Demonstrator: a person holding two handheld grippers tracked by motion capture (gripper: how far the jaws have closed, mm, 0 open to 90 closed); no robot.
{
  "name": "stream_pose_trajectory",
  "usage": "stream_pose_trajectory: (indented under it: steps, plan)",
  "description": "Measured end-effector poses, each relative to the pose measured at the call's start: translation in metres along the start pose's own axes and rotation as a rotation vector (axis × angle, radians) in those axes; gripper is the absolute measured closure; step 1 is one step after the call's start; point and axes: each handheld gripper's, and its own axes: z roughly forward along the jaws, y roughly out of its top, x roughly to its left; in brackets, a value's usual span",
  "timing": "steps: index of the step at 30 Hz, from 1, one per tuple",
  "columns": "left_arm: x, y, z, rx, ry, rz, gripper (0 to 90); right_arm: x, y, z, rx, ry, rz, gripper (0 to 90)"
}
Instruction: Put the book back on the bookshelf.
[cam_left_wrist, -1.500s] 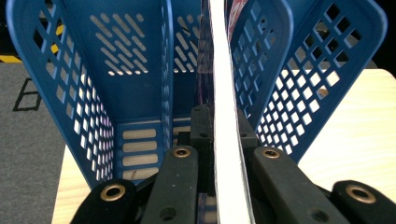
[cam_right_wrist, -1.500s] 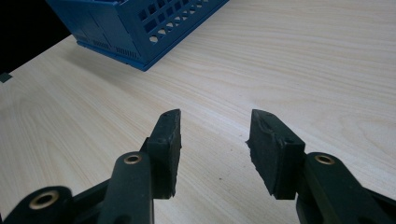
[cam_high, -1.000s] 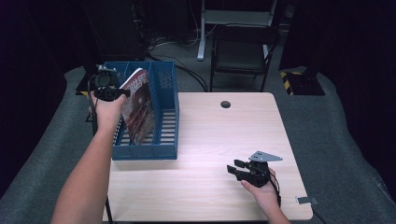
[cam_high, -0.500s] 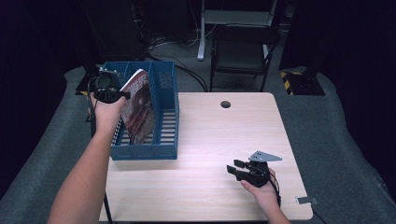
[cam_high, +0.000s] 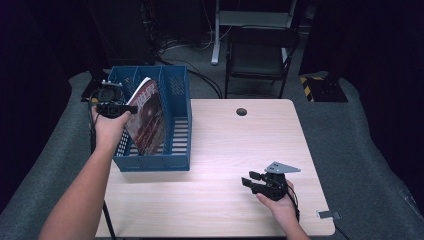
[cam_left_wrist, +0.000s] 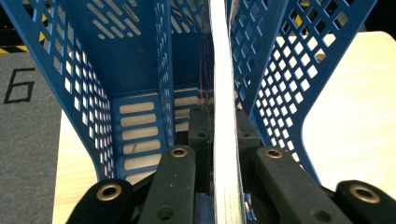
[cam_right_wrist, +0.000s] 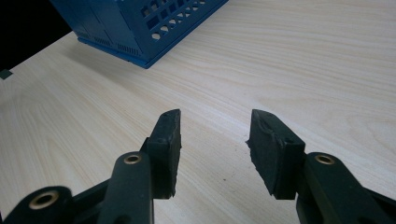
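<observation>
A magazine (cam_high: 147, 117) with a dark red cover stands tilted in the middle slot of a blue file rack (cam_high: 155, 162) at the table's left. My left gripper (cam_high: 129, 108) is shut on the magazine's upper left edge. In the left gripper view the pale page edge of the magazine (cam_left_wrist: 219, 70) runs straight up between the black pads (cam_left_wrist: 201, 126), inside the rack (cam_left_wrist: 135, 60). My right gripper (cam_high: 248, 180) rests low over the table near the front right. It (cam_right_wrist: 215, 128) stands open with nothing between its fingers, pointing toward the rack (cam_right_wrist: 140, 23).
The light wooden table (cam_high: 240, 145) has a round cable hole (cam_high: 241, 111) near its back edge. A dark chair (cam_high: 257, 55) stands behind the table. A small grey tag (cam_high: 329, 214) lies at the front right corner. Grey carpet surrounds the table.
</observation>
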Motion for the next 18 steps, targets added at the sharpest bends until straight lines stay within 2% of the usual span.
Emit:
stream_pose_trajectory:
  steps: [8,15,18]
  plan:
    - [-0.0049,-0.0027,-0.0021,0.010,-0.023,0.028,79.5,-0.0002,-0.0006,-0.0007,0.002,0.000,0.006,53.5]
    - [-0.0080,-0.0044,-0.0067,0.045,-0.040,0.055,79.0,-0.0010,-0.0005,-0.0012,0.000,0.000,0.002,53.4]
    - [-0.0085,-0.0049,-0.0091,0.041,-0.045,0.054,79.0,-0.0011,-0.0006,-0.0011,-0.003,-0.001,0.007,53.4]
